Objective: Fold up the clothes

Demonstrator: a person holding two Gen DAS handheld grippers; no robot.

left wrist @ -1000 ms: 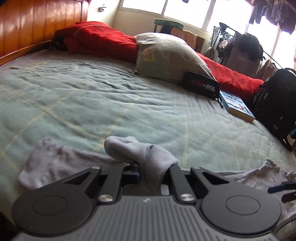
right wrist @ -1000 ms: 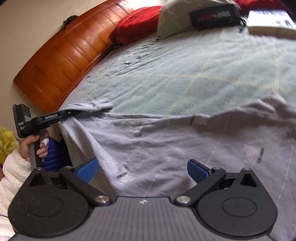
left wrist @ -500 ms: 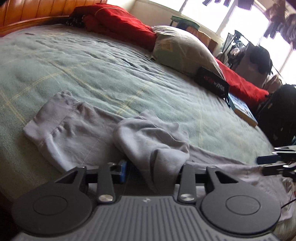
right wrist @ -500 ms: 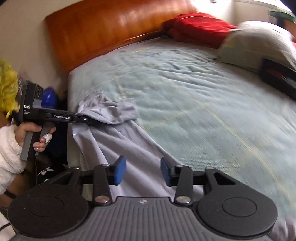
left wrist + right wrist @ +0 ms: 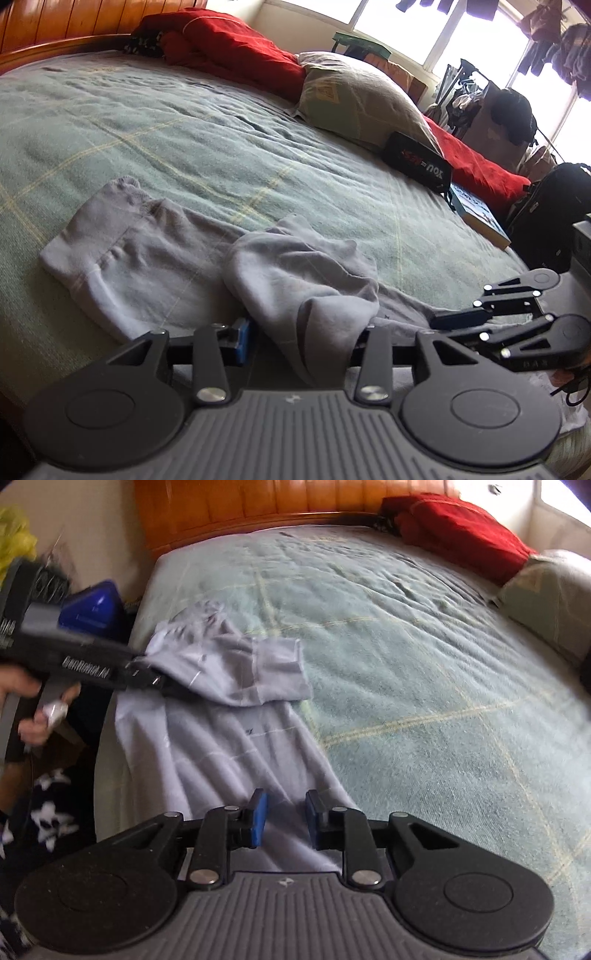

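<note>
shirt (image 5: 221, 746) on bed (image 5: 406, 672), long axis along near edge | left gripper (image 5: 303, 339) jaws opening, sleeve fold loose between | right gripper (image 5: 284, 823) jaws closing over hem, not pinched, nearer

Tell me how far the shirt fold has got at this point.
Early. Done: one sleeve of the grey shirt lies turned in over the body. In hand: the left tongs are opening around bunched cloth; the right tongs are closing over the hem, not yet pinching. Left: nearly every other fold.
</note>
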